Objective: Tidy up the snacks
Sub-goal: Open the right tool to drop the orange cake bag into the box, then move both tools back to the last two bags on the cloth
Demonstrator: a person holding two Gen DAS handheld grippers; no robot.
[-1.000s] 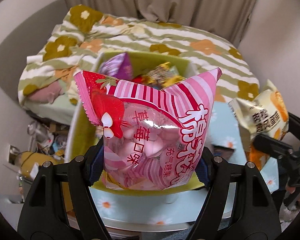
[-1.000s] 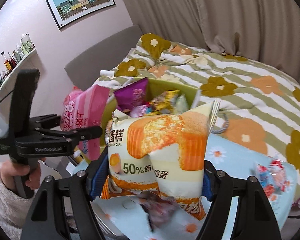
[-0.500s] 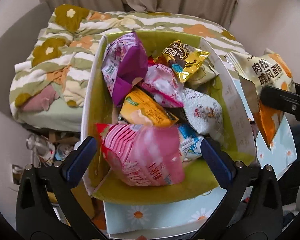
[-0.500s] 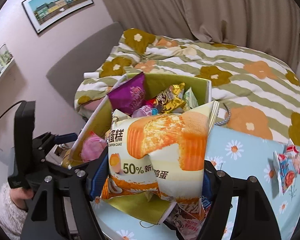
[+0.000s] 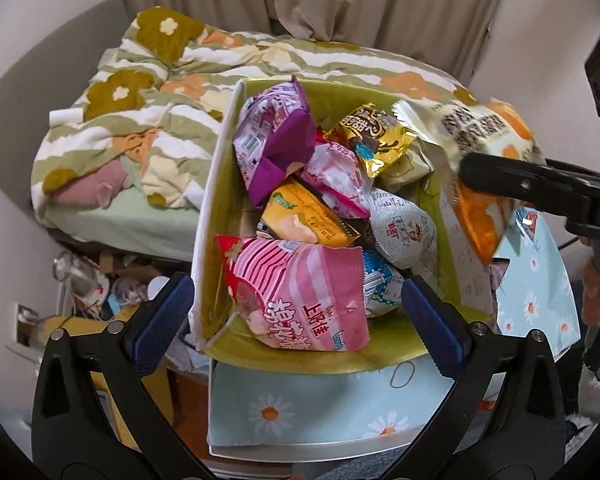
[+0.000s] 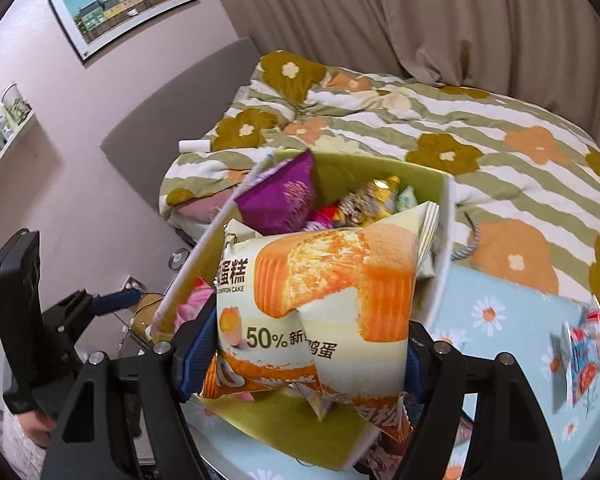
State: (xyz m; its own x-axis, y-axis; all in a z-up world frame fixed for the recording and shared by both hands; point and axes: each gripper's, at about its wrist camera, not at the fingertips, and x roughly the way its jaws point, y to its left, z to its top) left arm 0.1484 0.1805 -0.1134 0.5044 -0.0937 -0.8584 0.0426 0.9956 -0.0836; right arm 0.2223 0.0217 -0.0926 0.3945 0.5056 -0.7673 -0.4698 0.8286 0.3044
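Only right tongs (image 6: 300, 344) view shows cake packet (image 6: 320, 304) face.

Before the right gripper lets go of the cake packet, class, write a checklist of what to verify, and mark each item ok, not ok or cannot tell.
1. Right gripper grips the chiffon cake packet firmly: ok, both pads press its sides.
2. Packet is above the green storage box: ok in the right wrist view, though the left wrist view puts it near the right wall.
3. Left gripper is open and empty: ok.
4. Pink marshmallow bag lies inside the box: ok.
5. Room left on the pile for the packet: cannot tell; the box looks heaped.
6. Small snack packet on the daisy tablecloth is packed: not ok.
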